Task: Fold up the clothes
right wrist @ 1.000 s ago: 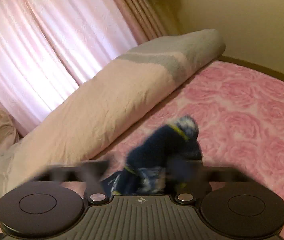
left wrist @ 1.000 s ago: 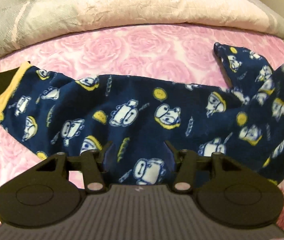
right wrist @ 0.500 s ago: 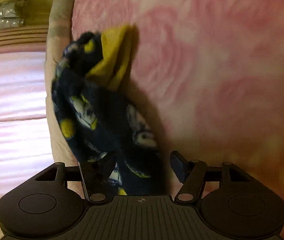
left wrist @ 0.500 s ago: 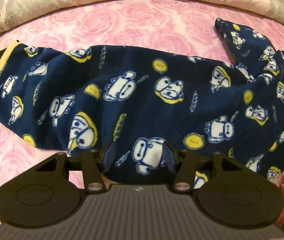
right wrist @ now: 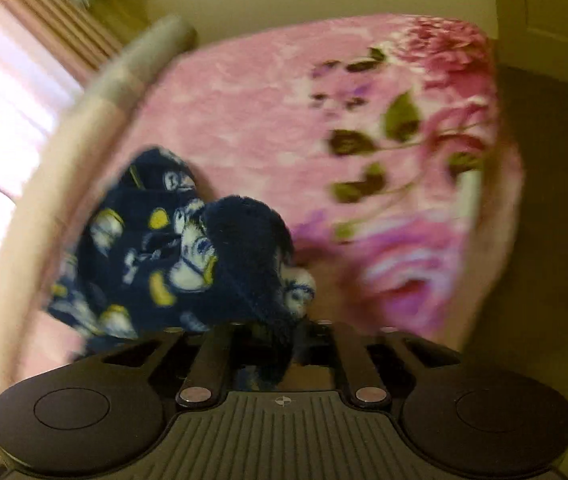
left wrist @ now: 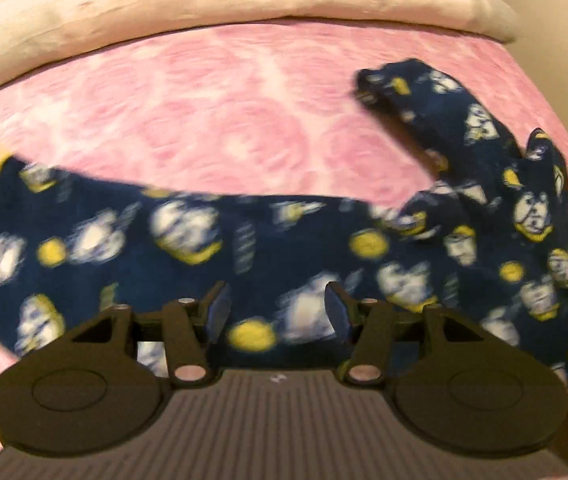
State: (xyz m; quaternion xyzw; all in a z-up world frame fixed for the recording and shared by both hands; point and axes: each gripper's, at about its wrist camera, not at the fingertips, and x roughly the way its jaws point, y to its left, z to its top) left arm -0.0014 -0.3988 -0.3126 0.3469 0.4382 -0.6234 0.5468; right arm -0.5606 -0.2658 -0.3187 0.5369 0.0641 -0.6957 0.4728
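— Left wrist view: one navy cartoon-print pajama bottom point(left wrist: 284, 240) lies on one pink rose blanket point(left wrist: 224, 112); left gripper point(left wrist: 276, 312) gapes over it.
— Right gripper point(right wrist: 268, 332)?
— Clenched on that garment's bunched end.

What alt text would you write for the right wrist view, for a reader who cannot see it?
The right gripper is shut on a bunched fold of navy fleece clothing printed with white and yellow cartoon figures, above a pink floral blanket. A pale quilt lies along the left, before bright pink curtains; the image is motion-blurred.
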